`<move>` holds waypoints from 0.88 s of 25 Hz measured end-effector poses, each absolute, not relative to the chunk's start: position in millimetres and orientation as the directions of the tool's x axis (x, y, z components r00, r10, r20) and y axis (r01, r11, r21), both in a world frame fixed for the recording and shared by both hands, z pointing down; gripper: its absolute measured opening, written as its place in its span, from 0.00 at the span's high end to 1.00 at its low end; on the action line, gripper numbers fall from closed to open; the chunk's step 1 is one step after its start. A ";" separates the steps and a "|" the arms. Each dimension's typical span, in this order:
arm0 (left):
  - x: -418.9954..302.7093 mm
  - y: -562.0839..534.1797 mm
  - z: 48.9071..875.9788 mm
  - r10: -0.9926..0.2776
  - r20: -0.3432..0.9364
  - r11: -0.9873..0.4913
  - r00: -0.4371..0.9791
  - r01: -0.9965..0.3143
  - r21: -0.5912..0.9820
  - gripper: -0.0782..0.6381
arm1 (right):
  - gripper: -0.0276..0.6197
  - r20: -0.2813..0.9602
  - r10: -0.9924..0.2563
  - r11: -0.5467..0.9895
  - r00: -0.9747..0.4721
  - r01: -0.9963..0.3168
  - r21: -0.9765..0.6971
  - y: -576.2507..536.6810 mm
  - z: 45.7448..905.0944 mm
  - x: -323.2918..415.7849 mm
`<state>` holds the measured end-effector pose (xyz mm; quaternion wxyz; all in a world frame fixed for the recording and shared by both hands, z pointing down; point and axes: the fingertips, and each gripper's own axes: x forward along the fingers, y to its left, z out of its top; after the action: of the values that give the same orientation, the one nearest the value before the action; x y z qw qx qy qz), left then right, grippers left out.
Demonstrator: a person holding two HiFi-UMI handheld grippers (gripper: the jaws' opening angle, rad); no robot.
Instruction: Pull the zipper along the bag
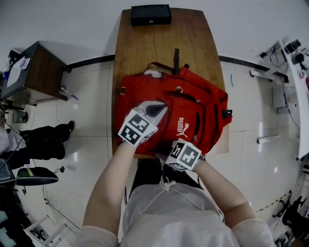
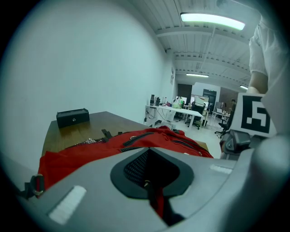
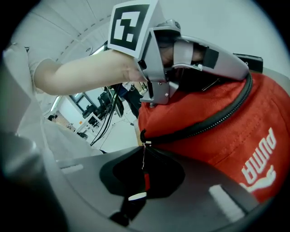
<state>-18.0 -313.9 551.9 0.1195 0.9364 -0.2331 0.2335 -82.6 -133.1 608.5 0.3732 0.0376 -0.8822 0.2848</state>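
Note:
A red backpack (image 1: 193, 111) lies flat on the wooden table (image 1: 145, 48). My left gripper (image 1: 155, 111) rests on the bag's top left part and is shut on a fold of its red fabric (image 2: 156, 201). My right gripper (image 1: 179, 147) is at the bag's near edge. In the right gripper view it (image 3: 145, 156) is shut on the zipper pull (image 3: 144, 179), whose slider (image 3: 144, 144) sits at the near end of the black zipper track (image 3: 204, 124). The track curves away to the right under the left gripper (image 3: 181, 59). The white logo (image 3: 256, 163) shows beside it.
A black box (image 1: 150, 14) stands at the table's far end, also seen in the left gripper view (image 2: 72, 117). A dark cabinet (image 1: 29, 72) stands on the floor to the left. Desks and chairs (image 2: 195, 113) fill the room beyond the table.

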 end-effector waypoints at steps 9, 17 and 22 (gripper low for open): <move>-28.4 -302.6 506.0 -0.508 0.334 -0.786 0.794 -0.586 0.198 0.88 | 0.93 0.658 -0.124 0.864 -0.743 -0.407 -0.296 -156.6 595.2 -42.6; -41.6 -234.6 431.3 -0.665 0.188 -0.723 0.723 -0.686 0.080 0.88 | 0.95 0.507 -0.309 0.865 -0.804 -0.460 -0.201 -179.2 509.5 7.9; -57.0 -185.3 396.1 -0.752 0.093 -0.646 0.653 -0.757 0.099 0.88 | 0.95 0.376 -0.418 0.853 -0.827 -0.499 -0.150 -177.5 455.3 23.3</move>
<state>-57.0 -185.3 396.1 0.0646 0.9069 -0.4159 0.0214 23.3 -177.5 455.3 0.1670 0.2417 -0.9481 0.1218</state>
